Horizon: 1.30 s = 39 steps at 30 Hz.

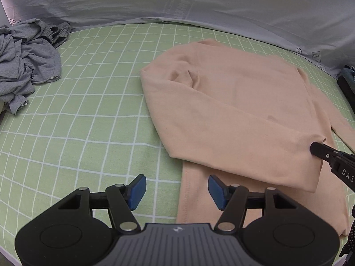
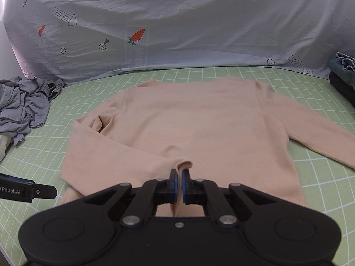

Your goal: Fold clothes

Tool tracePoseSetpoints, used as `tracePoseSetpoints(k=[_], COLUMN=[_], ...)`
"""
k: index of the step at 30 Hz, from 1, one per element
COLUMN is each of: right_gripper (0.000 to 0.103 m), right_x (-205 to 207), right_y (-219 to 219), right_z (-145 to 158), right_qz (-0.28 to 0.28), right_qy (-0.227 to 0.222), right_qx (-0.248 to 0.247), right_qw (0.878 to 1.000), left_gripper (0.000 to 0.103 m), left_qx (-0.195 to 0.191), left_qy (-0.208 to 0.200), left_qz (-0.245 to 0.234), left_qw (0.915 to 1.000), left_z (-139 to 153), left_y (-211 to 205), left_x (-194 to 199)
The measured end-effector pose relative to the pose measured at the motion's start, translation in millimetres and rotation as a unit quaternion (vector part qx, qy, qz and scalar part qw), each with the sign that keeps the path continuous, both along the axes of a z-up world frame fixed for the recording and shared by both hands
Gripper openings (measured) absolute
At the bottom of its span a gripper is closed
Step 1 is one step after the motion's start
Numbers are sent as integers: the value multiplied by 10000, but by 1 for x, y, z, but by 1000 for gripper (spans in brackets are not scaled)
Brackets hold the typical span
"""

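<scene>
Peach long-sleeve top (image 2: 195, 119) flat on green checked bed sheet (image 1: 88, 110), hem toward cameras, neck toward patterned blue cloth (image 2: 177, 22) at back. Left sleeve (image 2: 115, 153) folded across body; other sleeve (image 2: 321, 133) out to the side. Right gripper (image 2: 179, 184) fingers pinched shut on cuff (image 2: 185, 165) of folded sleeve, near mid-hem. Left gripper (image 1: 177, 190) fingers spread wide, holding nothing, hovering at hem's left edge. Crumpled grey garment (image 1: 24, 62) well apart at far left; dark clothes (image 2: 344, 75) at right edge. Fabric likely light, soft, limp, thin knit: sags and wrinkles if lifted at one point, slips little on sheet. Best holds probably cuff, hem corners, shoulder seams; pinch both layers at edges.
</scene>
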State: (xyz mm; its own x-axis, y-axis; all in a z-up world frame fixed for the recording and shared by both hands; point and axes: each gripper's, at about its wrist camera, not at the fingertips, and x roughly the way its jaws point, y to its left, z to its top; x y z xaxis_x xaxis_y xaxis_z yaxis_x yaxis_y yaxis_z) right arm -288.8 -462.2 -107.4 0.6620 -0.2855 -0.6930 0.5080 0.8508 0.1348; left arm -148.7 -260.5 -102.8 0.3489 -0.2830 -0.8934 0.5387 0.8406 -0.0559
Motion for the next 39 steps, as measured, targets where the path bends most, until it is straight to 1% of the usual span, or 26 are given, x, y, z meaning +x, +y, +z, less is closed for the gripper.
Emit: tracePoseSetpoints(k=[7,12,14,18,20,24,28,32,34,36,37,38,39], right_gripper=[4,4,4,4,4,4,4,4,5,7,13,29,37], right_x=[-42,-63,-70,-78,-81,-93,-103,-108,-107,-106,-106,-105,-105], right_y=[-60,-106,-125,-158,-172,-196,-211,-216,-212,-204,-198,-193,-187], right_z=[-3,-12,-16,-22,-22,-21,-24,-28,-30,-28,-26,-24,-22], right_qz=[184,204,143,-16,-116,-399,-817,-1137,-1133,-1117,-1103,-1091,-1073], right_qy=[18,78,74,21,-8,-28,76,254,384,474,500,502,470], right_qx=[-66,-79,-46,-41,-62,-303,-648,-708,-701,-774,-804,-815,-832], right_qw=[9998,9997,9999,10000,9999,9987,9945,9907,9903,9896,9894,9894,9896], left_gripper=[63,63,63,69,71,74,76,78,79,79,79,79,79], left_qx=[7,93,183,455,568,598,617,609,601,578,567,556,545], left_qy=[158,391,434,294,259,333,355,341,332,318,311,304,297], left_qz=[351,692,793,924,990,1122,1126,1096,1071,1004,970,937,903], left_qw=[9993,9968,9957,9942,9931,9913,9911,9915,9919,9928,9932,9936,9940], left_z=[-13,-32,-37,-41,-42,-42,-43,-44,-44,-43,-43,-42,-42], left_y=[-48,-79,-90,-109,-116,-120,-123,-123,-122,-117,-115,-112,-110], left_x=[-53,-75,-80,-85,-86,-84,-82,-82,-83,-85,-86,-86,-87])
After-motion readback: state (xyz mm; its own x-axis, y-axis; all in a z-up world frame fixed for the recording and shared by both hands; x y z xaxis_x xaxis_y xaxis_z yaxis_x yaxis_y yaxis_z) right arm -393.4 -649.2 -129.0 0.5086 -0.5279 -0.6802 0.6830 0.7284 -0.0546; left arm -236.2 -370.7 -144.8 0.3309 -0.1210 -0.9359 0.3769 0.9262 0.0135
